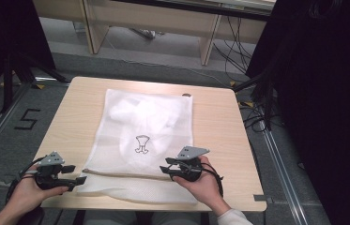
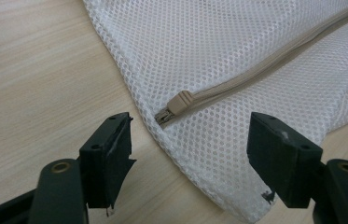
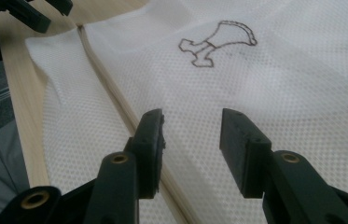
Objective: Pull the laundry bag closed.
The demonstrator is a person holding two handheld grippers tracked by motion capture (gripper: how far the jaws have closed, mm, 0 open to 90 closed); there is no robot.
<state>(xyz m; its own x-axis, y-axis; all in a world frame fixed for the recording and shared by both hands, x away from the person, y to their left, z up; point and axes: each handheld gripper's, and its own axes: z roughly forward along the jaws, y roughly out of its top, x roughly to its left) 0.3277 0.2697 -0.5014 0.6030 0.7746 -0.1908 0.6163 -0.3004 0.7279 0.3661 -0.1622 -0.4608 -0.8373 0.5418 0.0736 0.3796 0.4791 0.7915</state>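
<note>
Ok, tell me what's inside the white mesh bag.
Through the white mesh bag a crumpled white item shows in the far half; what it is cannot be told. The beige zipper looks closed, slider at its end.

bag (image 1: 144, 126): white mesh cloth | zipper (image 2: 237, 81): beige fabric | table (image 1: 215, 122): matt light wood

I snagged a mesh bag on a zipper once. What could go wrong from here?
The small beige zipper pull lies flat on the white mesh laundry bag; the open left hand-held gripper might pinch mesh with it. The open right hand-held gripper presses nothing, so the bag could slide on the light wooden table.
</note>
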